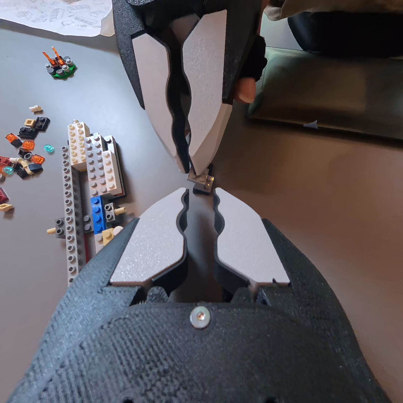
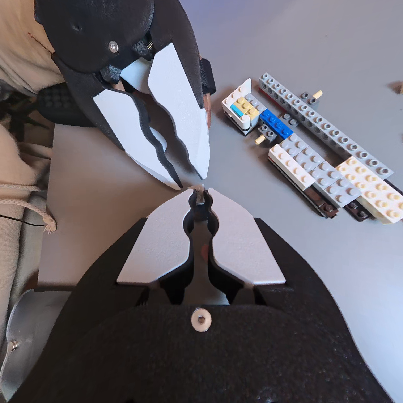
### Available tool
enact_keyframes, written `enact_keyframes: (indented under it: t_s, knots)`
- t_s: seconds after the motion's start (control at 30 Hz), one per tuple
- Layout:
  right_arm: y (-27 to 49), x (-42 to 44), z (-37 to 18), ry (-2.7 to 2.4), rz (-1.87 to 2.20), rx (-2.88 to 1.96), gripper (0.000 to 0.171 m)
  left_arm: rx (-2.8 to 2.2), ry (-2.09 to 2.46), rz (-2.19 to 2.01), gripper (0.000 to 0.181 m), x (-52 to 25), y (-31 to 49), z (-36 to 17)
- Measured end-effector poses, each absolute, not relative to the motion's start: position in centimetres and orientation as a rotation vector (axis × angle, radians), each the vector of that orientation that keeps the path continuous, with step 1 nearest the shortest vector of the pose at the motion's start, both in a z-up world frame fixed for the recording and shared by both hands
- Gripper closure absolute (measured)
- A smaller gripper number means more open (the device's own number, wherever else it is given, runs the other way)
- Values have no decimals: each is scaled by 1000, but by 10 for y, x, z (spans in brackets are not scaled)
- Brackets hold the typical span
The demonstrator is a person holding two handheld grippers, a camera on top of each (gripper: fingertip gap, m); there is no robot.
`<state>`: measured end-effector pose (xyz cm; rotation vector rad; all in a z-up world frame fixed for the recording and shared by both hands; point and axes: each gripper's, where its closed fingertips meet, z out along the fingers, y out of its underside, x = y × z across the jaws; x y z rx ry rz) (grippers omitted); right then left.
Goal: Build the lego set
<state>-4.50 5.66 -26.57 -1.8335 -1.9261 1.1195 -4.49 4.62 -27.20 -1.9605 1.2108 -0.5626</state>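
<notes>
My right gripper (image 2: 200, 192) is shut on a small grey studded plate (image 2: 198, 197) with a dark piece under it. In the left wrist view the right gripper (image 1: 192, 172) comes down from the top and pinches the plate (image 1: 199, 179) just above the grey table. My left gripper (image 1: 200, 192) is open, its tips on either side of the dark piece (image 1: 202, 189) without gripping it. In the right wrist view the left gripper (image 2: 192, 183) points at the plate from above. The partly built lego model (image 1: 93, 174) lies to the left, and it also shows in the right wrist view (image 2: 316, 152).
Loose small pieces (image 1: 24, 152) lie scattered at the far left. A round green piece with orange flames (image 1: 60, 67) stands behind them. An instruction sheet (image 1: 54, 15) lies at the back left. The table edge (image 2: 46, 196) and a person's clothing are at left. The tips of both grippers are at nearly the same place.
</notes>
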Motion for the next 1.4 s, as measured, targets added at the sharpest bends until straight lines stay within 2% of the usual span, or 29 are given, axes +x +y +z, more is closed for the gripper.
enact_keyframes:
  t_s: [0.03, 0.4, 0.93, 1.2, 1.4]
  knots:
    - [57, -45, -266, -1930, 1119, -1834, 165, -1968, 1203, -567, 161, -45, 47, -273]
    - [60, -48, -268, -2006, 1045, -1805, 166, -1980, 1137, -580, 163, -40, 56, -273]
    - [57, -52, -267, -2030, 988, -1565, 169, -2039, 1170, -386, 163, -41, 57, -276]
    - [58, -41, -262, -2066, 959, -1546, 159, -2063, 1209, -360, 163, -41, 56, -277]
    - [56, -40, -268, -2104, 832, -1501, 158, -2064, 1221, -360, 163, -41, 56, -278]
